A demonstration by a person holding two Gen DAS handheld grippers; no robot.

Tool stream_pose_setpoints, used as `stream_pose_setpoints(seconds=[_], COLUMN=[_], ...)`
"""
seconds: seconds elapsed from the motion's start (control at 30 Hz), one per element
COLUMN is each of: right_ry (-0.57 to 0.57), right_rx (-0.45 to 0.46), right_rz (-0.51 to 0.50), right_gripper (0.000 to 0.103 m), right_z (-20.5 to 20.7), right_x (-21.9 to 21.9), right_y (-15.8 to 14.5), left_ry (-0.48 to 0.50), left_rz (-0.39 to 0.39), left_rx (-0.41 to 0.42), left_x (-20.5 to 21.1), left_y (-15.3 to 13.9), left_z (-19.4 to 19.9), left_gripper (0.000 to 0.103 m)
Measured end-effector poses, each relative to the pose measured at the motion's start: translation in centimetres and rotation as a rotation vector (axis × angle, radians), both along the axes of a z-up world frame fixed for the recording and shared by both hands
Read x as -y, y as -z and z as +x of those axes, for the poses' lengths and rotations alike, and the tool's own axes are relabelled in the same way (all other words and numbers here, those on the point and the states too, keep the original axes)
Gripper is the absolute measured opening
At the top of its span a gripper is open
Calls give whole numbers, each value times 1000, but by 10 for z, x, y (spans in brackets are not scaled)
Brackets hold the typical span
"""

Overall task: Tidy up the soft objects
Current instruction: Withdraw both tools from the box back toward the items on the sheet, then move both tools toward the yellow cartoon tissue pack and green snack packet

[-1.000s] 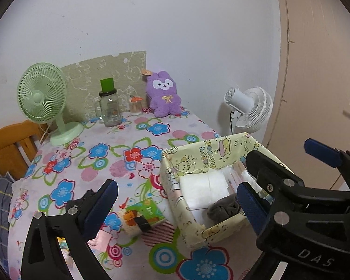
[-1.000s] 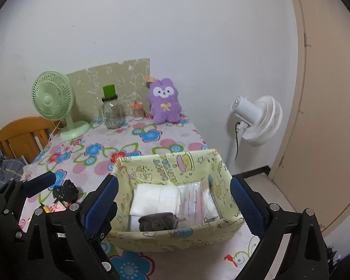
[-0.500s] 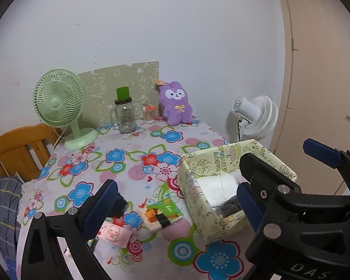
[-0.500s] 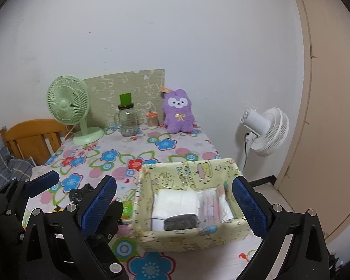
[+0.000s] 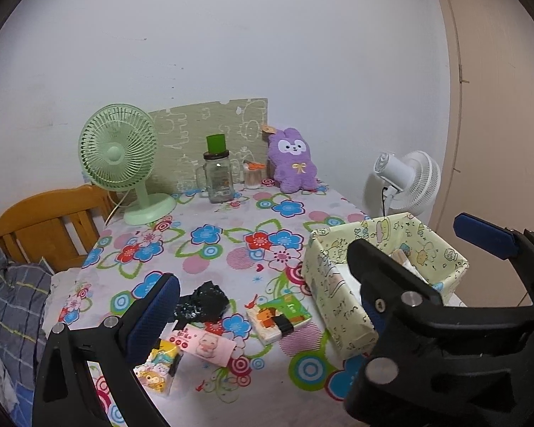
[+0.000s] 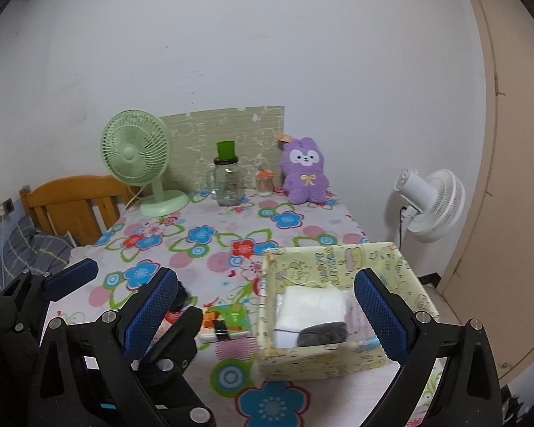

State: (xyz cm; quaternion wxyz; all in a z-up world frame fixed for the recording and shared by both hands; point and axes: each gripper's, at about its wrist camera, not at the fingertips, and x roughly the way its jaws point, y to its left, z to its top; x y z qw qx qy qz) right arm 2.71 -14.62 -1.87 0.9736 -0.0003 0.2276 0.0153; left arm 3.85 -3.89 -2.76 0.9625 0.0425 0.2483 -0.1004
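Two grippers: left gripper [image 5: 267,306] and right gripper [image 6: 267,306], both above the table's near edge, jaws spread wide, nothing between them.
Table [image 5: 228,245]: covered in a flower-print cloth.
Box [image 6: 338,359]: pale yellow with cartoon print, at the near right corner; its printed lettering is too distorted to read with confidence.
In the box: a folded white cloth [image 6: 309,307], a dark grey soft bundle [image 6: 322,332] against the near wall, clear packets on the right side.
Loose on the table, near left: a black crumpled item [image 5: 203,302], a pink packet [image 5: 204,343], a green and orange tissue pack [image 5: 279,316], a yellow cartoon packet [image 5: 158,366]; their labels are too small to read.
Far edge: purple plush rabbit [image 5: 293,160], glass jar [image 5: 219,178], green fan [image 5: 119,156].
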Motion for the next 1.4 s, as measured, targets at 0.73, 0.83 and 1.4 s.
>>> stream_pose_setpoints(seconds=[0.73, 0.83, 1.4], right_ry=[-91, -98, -127], right_rx=[-62, -80, -161], right_rz=[33, 42, 21], right_gripper=[101, 101, 95], right_z=[12, 17, 45], right_x=[-46, -50, -80], right_y=[29, 38, 76], left_ry=[-79, -97, -207], left_rz=[-4, 1, 6], left_rx=[-39, -52, -120], left_x=[-39, -45, -78], left_y=[29, 36, 71], left_z=[0, 3, 21], left_gripper=[103, 103, 102])
